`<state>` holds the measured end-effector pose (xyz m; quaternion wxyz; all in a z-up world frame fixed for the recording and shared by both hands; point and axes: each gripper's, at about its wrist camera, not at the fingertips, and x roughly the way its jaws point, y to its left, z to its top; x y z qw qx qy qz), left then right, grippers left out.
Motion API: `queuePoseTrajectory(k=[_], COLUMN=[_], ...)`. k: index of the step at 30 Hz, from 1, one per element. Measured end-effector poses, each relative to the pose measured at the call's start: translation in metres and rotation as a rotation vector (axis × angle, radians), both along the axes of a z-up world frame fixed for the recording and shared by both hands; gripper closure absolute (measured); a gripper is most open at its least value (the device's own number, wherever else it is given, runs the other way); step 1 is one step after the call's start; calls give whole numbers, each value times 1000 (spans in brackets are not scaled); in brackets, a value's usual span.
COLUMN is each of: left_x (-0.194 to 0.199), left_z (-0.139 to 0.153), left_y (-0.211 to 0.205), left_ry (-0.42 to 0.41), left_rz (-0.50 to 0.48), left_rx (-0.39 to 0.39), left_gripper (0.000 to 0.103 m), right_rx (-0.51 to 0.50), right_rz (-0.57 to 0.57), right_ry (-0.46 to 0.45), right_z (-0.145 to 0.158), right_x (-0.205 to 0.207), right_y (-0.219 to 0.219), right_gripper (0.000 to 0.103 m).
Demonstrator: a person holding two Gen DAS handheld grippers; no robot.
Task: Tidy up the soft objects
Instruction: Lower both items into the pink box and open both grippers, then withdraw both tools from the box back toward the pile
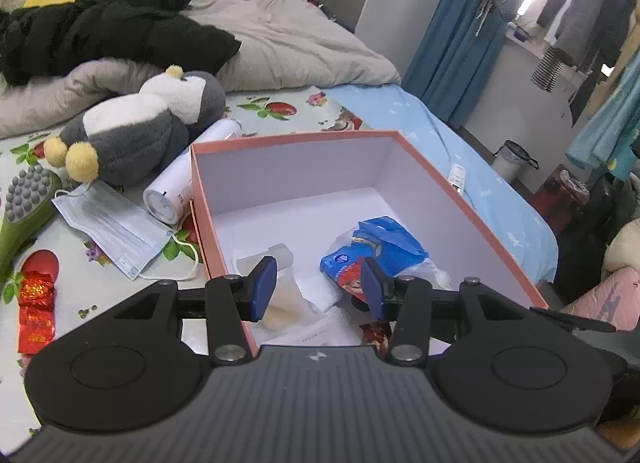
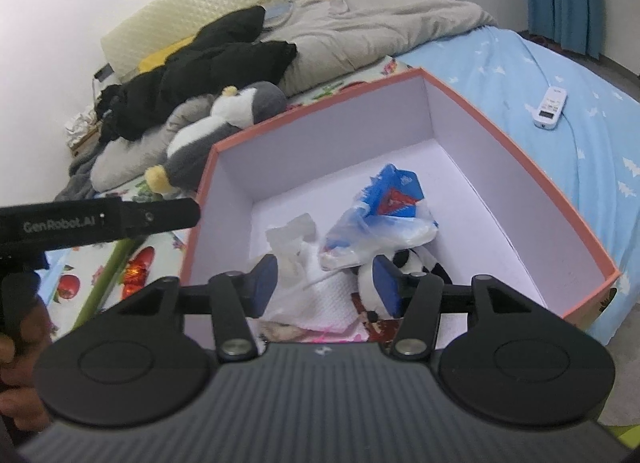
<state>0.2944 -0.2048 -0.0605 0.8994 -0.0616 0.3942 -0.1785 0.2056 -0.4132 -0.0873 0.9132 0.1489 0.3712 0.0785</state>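
Plush penguin (image 1: 140, 123) lies on the bed just left of the box (image 1: 460, 191), both grippers' fingers spread and empty over it, so the left gripper (image 1: 316, 287) should swing left and pinch its body.

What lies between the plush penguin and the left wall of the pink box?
In the left wrist view, a white cylindrical can lies on its side between the plush penguin and the pink box, against the box wall.
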Motion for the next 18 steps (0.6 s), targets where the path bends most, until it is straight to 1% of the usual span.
queuePoseTrajectory(k=[5, 11, 18], left_x=[-20, -54, -99], left_z=[15, 34, 47], left_y=[6, 23, 51], left_ry=[-38, -79, -104], left_rz=[-11, -10, 3], left_rx=[7, -4, -17], left_gripper=[50, 50, 50], right_rx=[-6, -11, -7], right_rz=[10, 19, 42], right_ry=[-46, -99, -123], right_z=[16, 36, 49], right_x=[-16, -42, -72], right_y=[11, 27, 49], right_gripper=[48, 48, 47])
